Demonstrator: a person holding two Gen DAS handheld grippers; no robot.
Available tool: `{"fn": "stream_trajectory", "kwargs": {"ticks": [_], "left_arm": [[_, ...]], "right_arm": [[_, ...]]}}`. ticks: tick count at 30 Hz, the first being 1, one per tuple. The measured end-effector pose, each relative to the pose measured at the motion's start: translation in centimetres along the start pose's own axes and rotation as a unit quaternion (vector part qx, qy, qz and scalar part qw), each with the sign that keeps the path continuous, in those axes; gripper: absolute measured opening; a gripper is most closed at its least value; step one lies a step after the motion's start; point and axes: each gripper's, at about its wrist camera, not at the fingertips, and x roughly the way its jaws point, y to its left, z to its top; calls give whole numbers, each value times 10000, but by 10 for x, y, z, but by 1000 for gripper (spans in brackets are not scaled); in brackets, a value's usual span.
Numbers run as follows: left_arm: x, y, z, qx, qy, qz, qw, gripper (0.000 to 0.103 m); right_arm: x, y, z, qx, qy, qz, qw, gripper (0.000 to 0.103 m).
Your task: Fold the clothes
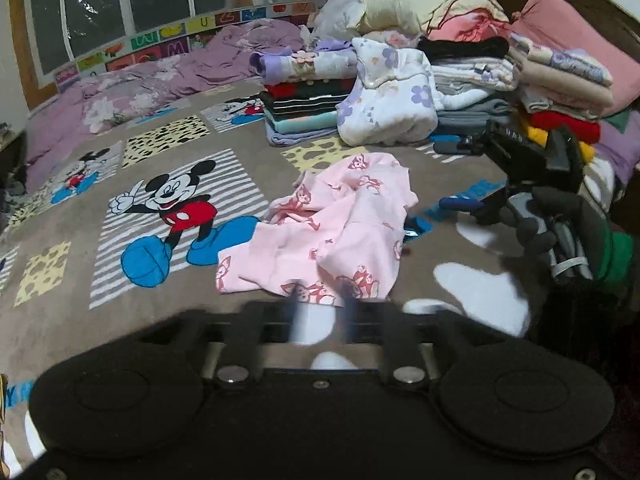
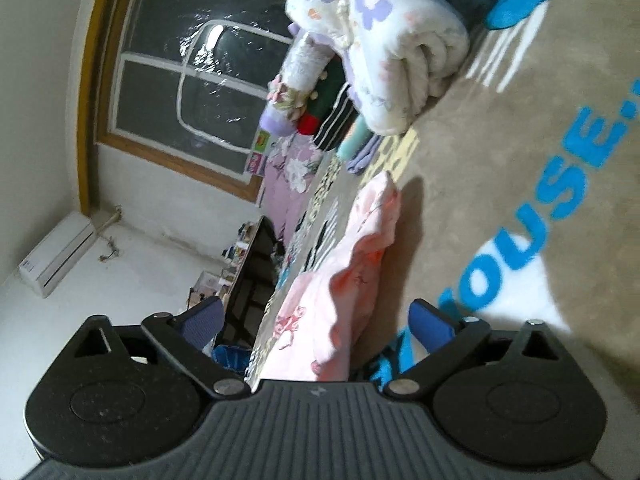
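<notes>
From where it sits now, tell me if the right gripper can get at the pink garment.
Probably yes: the right gripper is open, and the pink garment lies crumpled directly between its fingers, with nothing in between.

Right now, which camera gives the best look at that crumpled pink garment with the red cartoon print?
The left wrist view: the crumpled pink garment lies whole and unfolded on the Mickey Mouse blanket, its print clear. The right wrist view, tilted sideways, shows it edge-on and blurred between the open right gripper's blue fingers.
</notes>
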Motion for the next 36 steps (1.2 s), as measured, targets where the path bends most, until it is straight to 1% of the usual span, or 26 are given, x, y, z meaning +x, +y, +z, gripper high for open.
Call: {"fn": "stream_trajectory", "kwargs": {"ticks": [1,2,4,6,7,8,10,12,13,14,16,18,19,20,22,23,24,25,26,27,28,29,30,31,34,36], "left_arm": [[2,-7,-1,25,-71,7,10000,65],[6,-15,-1,-6,-110,-42,9999,65],[14,-23,-2,-266,-27,-297,9992,65],[26,-26,-5,-835,76,-531,9951,65],[32,-26,-7,-1164,132,-673,9908,65],[39,-24,-10,-1588,197,-866,9833,65],[52,-21,-19,-2315,315,-1245,9643,65],[67,-20,-27,-2988,400,-1531,9411,65],[73,-19,-29,-3226,432,-1565,9325,66],[77,-19,-30,-3438,423,-1567,9249,66],[84,-16,-33,-3874,345,-1589,9075,67],[88,-12,-32,-4165,207,-1565,8953,67],[89,-9,-33,-4309,93,-1525,8894,67],[90,-4,-33,-4480,-9,-1507,8813,67],[96,7,-37,-4933,-159,-1556,8557,67],[98,13,-39,-5133,-227,-1539,8440,67],[100,17,-41,-5279,-275,-1470,8360,66],[102,22,-43,-5408,-319,-1431,8283,63],[104,27,-44,-5500,-356,-1457,8216,61],[106,31,-46,-5592,-394,-1483,8147,51],[108,35,-46,-5655,-414,-1491,8101,36],[108,39,-46,-5659,-396,-1462,8105,34],[107,42,-46,-5659,-410,-1450,8106,29],[106,45,-48,-5653,-487,-1476,8101,15],[94,56,-48,-5611,-689,-1475,8116,1],[85,62,-47,-5553,-847,-1477,8140,0]], "right_arm": [[-1,0,1,31,-35,-33,10000,97],[0,2,3,19,-35,-86,10000,97],[2,5,8,-98,-46,-222,9997,97],[5,3,15,-25,-84,-292,9995,97],[8,0,18,52,-77,-311,9995,97],[11,-2,21,85,-43,-349,9993,97],[19,-5,28,73,44,-424,9991,97],[29,-3,37,-34,151,-487,9987,94],[34,-3,41,-79,201,-541,9983,92],[39,-3,46,-124,252,-595,9978,88],[51,-6,55,-180,366,-708,9967,84],[64,-8,63,-248,473,-823,9952,78],[70,-9,66,-280,523,-854,9946,76],[75,-10,68,-295,568,-861,9942,75],[86,-11,73,-314,616,-922,9933,72],[90,-11,75,-319,620,-964,9929,67],[95,-11,77,-324,624,-1006,9924,60],[99,-12,77,-347,637,-1048,9918,55],[103,-12,77,-370,650,-1089,9912,43],[105,-12,75,-422,670,-1135,9904,29],[107,-11,73,-474,691,-1180,9895,25],[105,-9,70,-509,647,-1194,9894,19],[103,-7,68,-543,602,-1207,9894,15],[99,-4,65,-540,513,-1189,9901,14],[78,9,57,-563,220,-1066,9925,11],[62,18,49,-509,47,-910,9945,10]]}}
